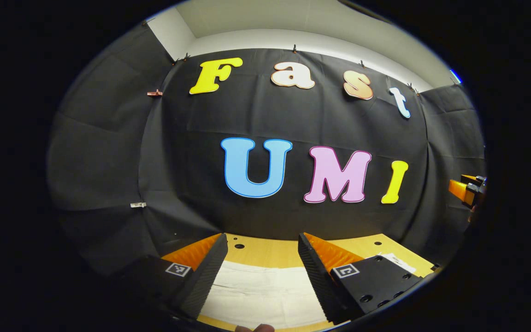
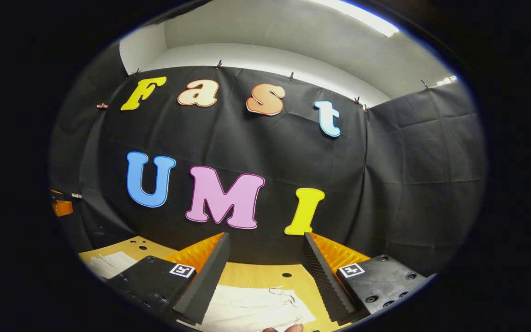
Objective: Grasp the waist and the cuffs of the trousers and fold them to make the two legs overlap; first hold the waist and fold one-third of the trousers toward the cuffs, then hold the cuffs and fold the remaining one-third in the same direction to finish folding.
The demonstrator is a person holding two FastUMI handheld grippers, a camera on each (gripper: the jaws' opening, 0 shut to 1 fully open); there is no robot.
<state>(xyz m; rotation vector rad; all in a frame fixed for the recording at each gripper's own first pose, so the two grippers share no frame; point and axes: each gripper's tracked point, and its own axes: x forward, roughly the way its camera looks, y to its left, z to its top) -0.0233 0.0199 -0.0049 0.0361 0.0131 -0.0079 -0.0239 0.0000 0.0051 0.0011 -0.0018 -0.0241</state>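
White trousers (image 1: 261, 295) lie flat on the wooden table (image 1: 265, 251), spreading below and between the fingers of my left gripper (image 1: 262, 244), which hangs above them open and holding nothing. In the right gripper view, an end of the white trousers (image 2: 256, 309) with a wrinkled edge lies on the table (image 2: 256, 272) under my right gripper (image 2: 265, 242), also open and above the cloth. The other gripper (image 1: 468, 189) shows at the far right edge of the left gripper view, and the left gripper (image 2: 60, 205) shows at the far left edge of the right gripper view.
The table has small round holes (image 1: 239, 246) near its far edge, close to the black cloth wall (image 1: 293, 120). More white cloth (image 2: 109, 263) lies at the left in the right gripper view. A fingertip (image 1: 261, 328) pokes in at the bottom edge.
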